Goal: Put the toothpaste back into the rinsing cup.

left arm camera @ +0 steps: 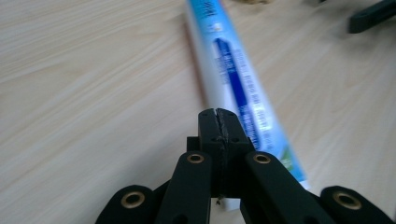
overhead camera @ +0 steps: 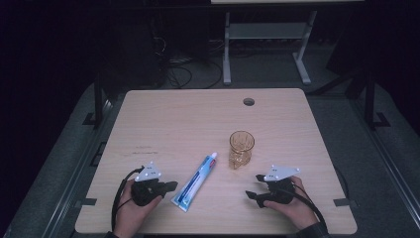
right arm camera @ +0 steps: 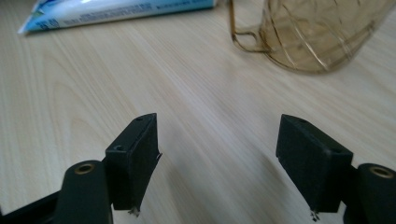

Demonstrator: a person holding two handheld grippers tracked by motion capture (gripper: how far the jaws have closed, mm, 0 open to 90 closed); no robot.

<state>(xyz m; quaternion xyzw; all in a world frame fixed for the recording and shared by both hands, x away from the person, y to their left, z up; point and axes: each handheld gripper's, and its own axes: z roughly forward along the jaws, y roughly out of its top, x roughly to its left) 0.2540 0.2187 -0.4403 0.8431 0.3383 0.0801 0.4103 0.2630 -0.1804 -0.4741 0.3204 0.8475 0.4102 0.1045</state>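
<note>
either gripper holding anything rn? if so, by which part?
Nothing is held. The left gripper is shut on nothing beside the toothpaste tube; the right gripper is open over bare table, short of the amber glass cup.

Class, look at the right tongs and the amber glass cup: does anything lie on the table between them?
Nothing visible does. The right tongs stand open, facing the amber glass cup across bare table; the toothpaste tube lies off to one side.

Blue-wht toothpaste tube, amber ribbed glass

Toothpaste tube print blurred
</note>
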